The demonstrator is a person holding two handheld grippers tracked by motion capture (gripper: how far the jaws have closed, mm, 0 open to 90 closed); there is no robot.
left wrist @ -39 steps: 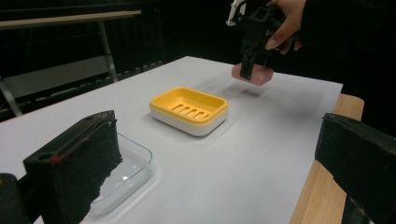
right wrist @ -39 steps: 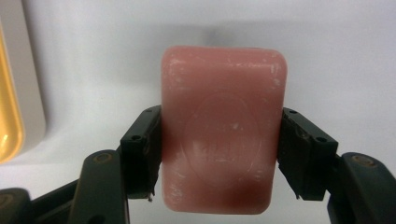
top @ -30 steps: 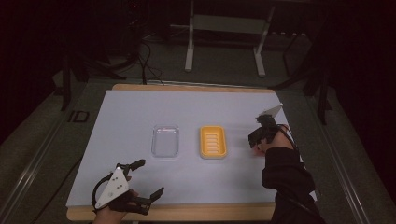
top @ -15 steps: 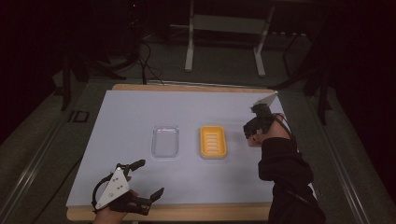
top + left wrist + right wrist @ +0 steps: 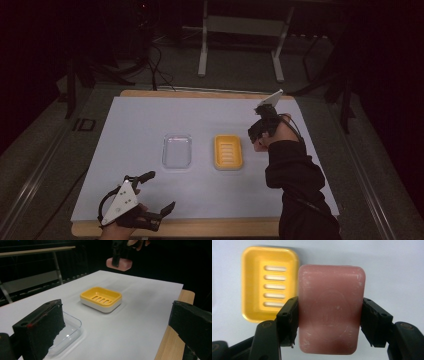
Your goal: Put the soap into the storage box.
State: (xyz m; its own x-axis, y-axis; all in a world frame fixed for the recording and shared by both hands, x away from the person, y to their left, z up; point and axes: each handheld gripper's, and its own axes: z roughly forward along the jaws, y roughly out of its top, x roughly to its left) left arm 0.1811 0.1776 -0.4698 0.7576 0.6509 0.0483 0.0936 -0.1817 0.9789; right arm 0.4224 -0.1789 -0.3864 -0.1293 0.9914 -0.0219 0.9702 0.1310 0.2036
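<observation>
The right hand-held gripper (image 5: pixel 329 322) grasps the pink soap (image 5: pixel 331 307) by its long sides, held in the air just right of the yellow dish (image 5: pixel 228 152) on the worktop (image 5: pixel 140 120). The left hand-held gripper (image 5: pixel 159 192) rests released near the clear tray (image 5: pixel 177 150).

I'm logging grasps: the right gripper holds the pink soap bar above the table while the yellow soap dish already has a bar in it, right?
Not quite. The yellow soap dish is empty, as the right gripper view shows. The right gripper does hold the pink soap bar above the table.
</observation>
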